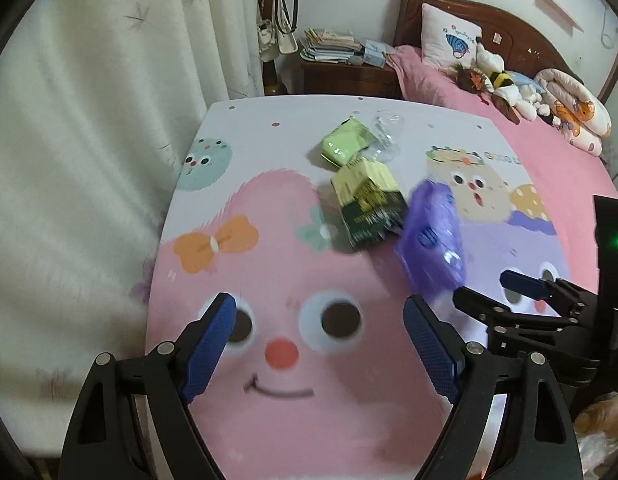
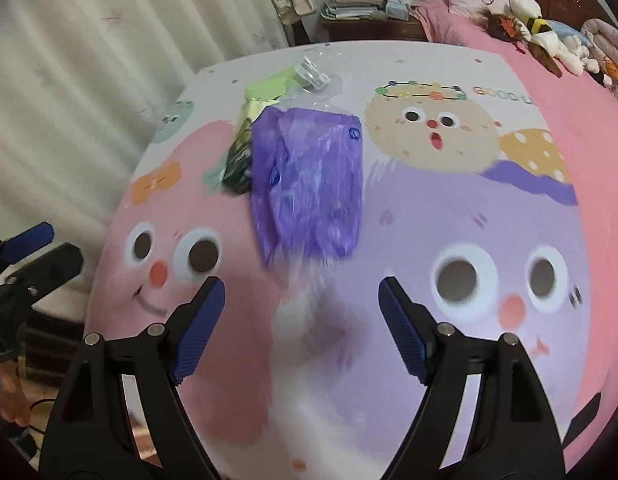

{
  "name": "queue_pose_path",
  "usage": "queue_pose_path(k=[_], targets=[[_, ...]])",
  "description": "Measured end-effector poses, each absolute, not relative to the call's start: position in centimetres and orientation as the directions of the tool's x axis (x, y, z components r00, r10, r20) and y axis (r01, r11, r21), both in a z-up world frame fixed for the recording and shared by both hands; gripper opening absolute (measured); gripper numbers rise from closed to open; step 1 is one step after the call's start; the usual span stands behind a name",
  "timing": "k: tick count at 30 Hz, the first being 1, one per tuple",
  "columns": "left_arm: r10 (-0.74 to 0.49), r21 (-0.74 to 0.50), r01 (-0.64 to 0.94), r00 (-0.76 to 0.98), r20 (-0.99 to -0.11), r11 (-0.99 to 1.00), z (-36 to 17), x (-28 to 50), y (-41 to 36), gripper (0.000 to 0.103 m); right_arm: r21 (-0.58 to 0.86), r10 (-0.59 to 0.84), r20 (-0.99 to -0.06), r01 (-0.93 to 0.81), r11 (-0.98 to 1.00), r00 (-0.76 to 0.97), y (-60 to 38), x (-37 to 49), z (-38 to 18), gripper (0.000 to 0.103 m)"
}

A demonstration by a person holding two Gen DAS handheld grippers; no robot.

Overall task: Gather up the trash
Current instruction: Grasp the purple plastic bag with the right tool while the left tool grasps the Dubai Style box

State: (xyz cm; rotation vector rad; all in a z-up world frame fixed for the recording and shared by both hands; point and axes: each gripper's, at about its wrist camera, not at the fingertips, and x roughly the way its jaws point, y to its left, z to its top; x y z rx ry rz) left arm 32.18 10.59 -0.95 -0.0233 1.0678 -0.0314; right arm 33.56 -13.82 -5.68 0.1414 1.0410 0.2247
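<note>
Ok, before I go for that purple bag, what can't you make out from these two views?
- Purple bag: motion-blurred in both views; whether it rests on the table is unclear.
- Dark green packet: mostly hidden behind the bag in the right wrist view; print unreadable.
- Clear wrapper: small, contents indistinct.
- Table's near edge: cut off by both claws.

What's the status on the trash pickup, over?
Left gripper open, empty. Right gripper open, empty. Purple bag blurred, just ahead of right gripper; green wrappers and clear plastic on board beyond. Nothing blocking.

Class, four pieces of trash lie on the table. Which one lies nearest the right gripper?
The purple wrapper, just ahead of the open right gripper; the yellow-green packet, lime packet and clear wrapper lie beyond it.
</note>
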Motion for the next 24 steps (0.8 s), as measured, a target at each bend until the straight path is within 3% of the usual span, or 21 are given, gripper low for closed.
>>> queue_pose_path(k=[11, 15, 24], targets=[[-0.106, -0.073, 0.088, 0.453, -0.885, 0.993, -4.3, 42.9, 11.0, 0.087, 0.168, 0.15, -0.888, 0.003, 0.986, 0.434, -12.3, 42.7, -11.5, 0.077], [-0.141, -0.093, 0.131, 0.432, -0.891, 0.987, -5.0, 45.4, 9.7, 0.087, 0.172, 0.143, -0.881, 0.023, 0.985, 0.45, -12.5, 42.4, -12.1, 0.066], [-0.197, -0.159, 0.139, 0.327, -0.924, 0.977, -8.5, 49.5, 6.5, 0.087, 0.205, 0.136, -0.858, 0.087, 0.975, 0.496, -13.8, 41.1, -11.5, 0.027]])
